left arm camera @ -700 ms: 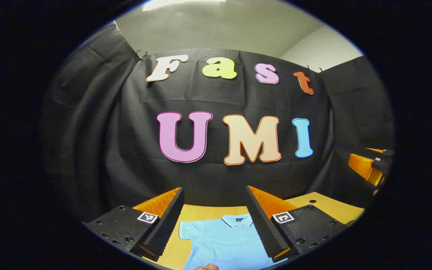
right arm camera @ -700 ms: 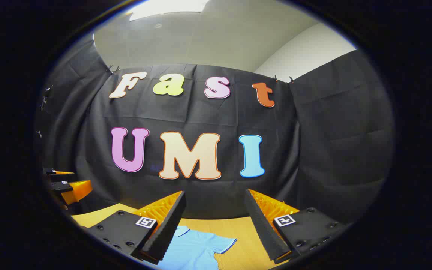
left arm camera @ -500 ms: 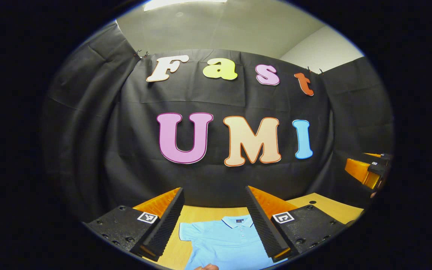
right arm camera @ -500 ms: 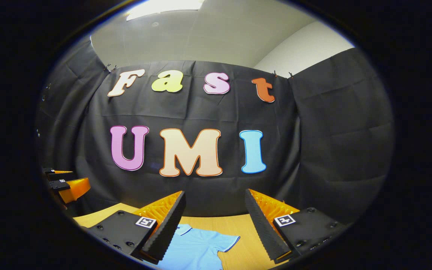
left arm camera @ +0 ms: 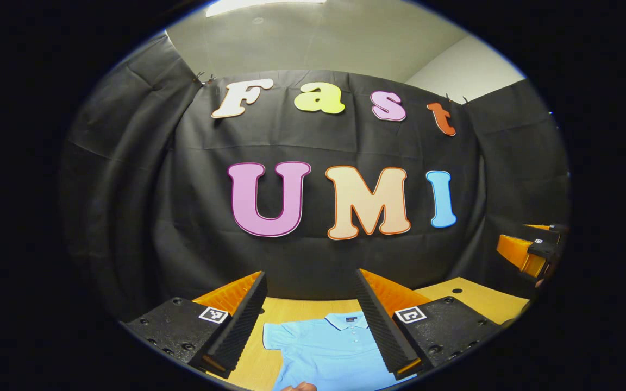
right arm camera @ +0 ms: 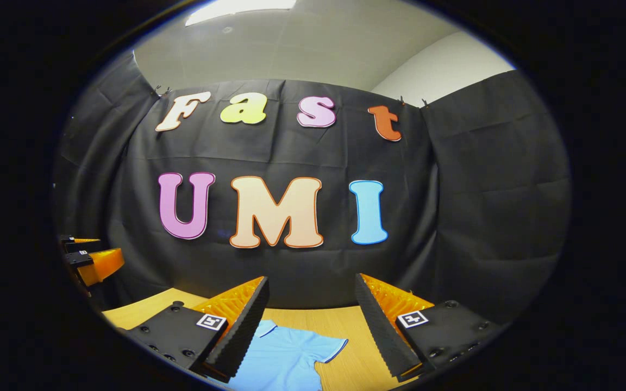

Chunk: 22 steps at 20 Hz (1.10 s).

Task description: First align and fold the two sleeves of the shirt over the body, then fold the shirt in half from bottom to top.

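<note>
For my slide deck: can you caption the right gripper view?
Open right gripper held above a light blue polo shirt lying flat on the wooden table, sleeve unfolded.

Orange-ribbed left claw, square markers (screwed plates)

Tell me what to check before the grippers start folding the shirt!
1. Shirt lying flat on the table: ok, as far as it shows; its bottom part is out of view.
2. Sleeves not yet folded: ok; one sleeve spreads out in the left gripper view, the other sleeve in the right gripper view.
3. Left gripper open, holding nothing: ok.
4. Right gripper open, holding nothing: ok.
5. Both grippers above the shirt, not touching it: ok.
6. Hem straight for the last fold: cannot tell, it is out of view.
</note>
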Each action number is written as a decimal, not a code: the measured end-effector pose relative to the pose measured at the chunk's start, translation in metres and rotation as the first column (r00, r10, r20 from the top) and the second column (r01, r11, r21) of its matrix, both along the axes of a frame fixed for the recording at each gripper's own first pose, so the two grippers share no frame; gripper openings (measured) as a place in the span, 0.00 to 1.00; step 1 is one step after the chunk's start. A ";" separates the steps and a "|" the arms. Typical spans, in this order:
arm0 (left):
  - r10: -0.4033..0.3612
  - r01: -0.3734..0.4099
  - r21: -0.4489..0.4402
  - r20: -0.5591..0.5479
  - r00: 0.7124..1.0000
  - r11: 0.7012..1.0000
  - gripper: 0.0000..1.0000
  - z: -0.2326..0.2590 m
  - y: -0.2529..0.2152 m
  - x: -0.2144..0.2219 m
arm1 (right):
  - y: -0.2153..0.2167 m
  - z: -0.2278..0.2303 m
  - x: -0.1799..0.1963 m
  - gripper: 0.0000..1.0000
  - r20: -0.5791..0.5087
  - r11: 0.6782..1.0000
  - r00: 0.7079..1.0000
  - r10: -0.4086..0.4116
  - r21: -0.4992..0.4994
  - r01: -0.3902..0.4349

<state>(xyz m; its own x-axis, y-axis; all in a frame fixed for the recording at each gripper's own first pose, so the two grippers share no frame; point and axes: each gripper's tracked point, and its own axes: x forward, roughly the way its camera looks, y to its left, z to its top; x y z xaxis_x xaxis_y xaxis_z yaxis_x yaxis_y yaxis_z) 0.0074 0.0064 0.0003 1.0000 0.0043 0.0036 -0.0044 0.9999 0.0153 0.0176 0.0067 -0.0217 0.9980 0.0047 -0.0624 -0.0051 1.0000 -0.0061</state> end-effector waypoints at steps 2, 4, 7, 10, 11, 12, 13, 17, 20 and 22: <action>0.002 -0.002 0.009 0.002 1.000 1.000 0.94 0.000 0.002 0.001 | 0.002 -0.006 0.006 0.98 -0.012 1.000 1.000 0.005 0.000 -0.005; 0.004 -0.004 0.007 0.003 1.000 1.000 0.95 -0.001 0.004 0.004 | 0.002 -0.019 0.016 0.98 -0.032 1.000 0.999 0.004 -0.003 -0.004; 0.011 -0.011 0.010 0.000 1.000 1.000 0.95 -0.003 0.011 0.009 | -0.004 -0.051 0.036 0.99 -0.085 1.000 0.996 -0.007 -0.015 0.005; 0.018 -0.018 0.022 0.006 1.000 1.000 0.93 -0.002 0.020 0.018 | -0.010 -0.087 0.057 1.00 -0.132 1.000 0.991 -0.017 -0.025 0.014; 0.020 -0.021 0.025 0.007 1.000 0.999 0.94 -0.003 0.022 0.019 | -0.013 -0.099 0.062 1.00 -0.156 0.999 0.987 -0.027 -0.026 0.023; 0.023 -0.023 0.027 0.008 1.000 0.999 0.93 -0.003 0.025 0.022 | -0.016 -0.114 0.069 0.98 -0.176 0.999 0.984 -0.035 -0.030 0.030; 0.023 -0.023 0.027 0.005 1.000 0.999 0.93 -0.005 0.026 0.024 | -0.019 -0.124 0.074 0.99 -0.190 0.999 0.981 -0.044 -0.037 0.037; 0.028 -0.027 0.025 -0.009 1.000 0.999 0.94 -0.012 0.032 0.035 | -0.032 -0.171 0.099 0.99 -0.246 0.997 0.967 -0.072 -0.053 0.061; 0.033 -0.032 0.032 -0.015 0.999 0.999 0.94 -0.015 0.037 0.043 | -0.040 -0.209 0.114 0.99 -0.300 0.993 0.949 -0.099 -0.085 0.077; 0.036 -0.036 0.036 -0.021 0.999 0.999 0.94 -0.018 0.040 0.048 | -0.046 -0.239 0.121 0.99 -0.348 0.991 0.931 -0.113 -0.107 0.080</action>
